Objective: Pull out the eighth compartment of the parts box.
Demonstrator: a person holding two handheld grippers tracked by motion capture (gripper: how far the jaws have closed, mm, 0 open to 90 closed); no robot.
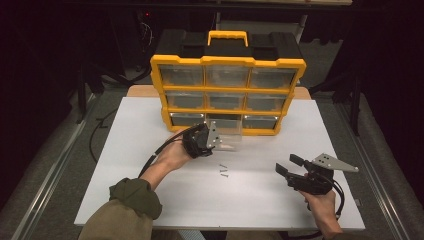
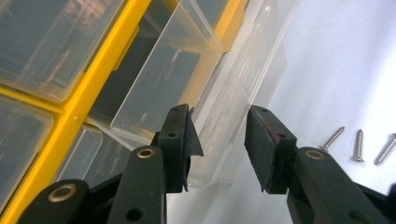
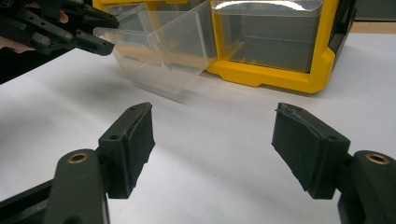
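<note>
Both hand-held grippers work over one white table (image 1: 125, 150). Right hand-held gripper (image 1: 286, 165) hovers wide open, holding nothing. Left hand-held gripper (image 1: 220, 142) has its jaws narrowed around the rim of one clear drawer (image 3: 163, 56), pulled out and tilted from the bottom row of the yellow nine-drawer organizer (image 1: 227, 62). Three screws (image 2: 359, 144) lie loose on the table just beside the drawer.

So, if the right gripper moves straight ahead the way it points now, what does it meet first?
Probably the clear drawer pulled out of the yellow organizer; before that, only bare table lies ahead of the right gripper. Depth is uncertain.
</note>
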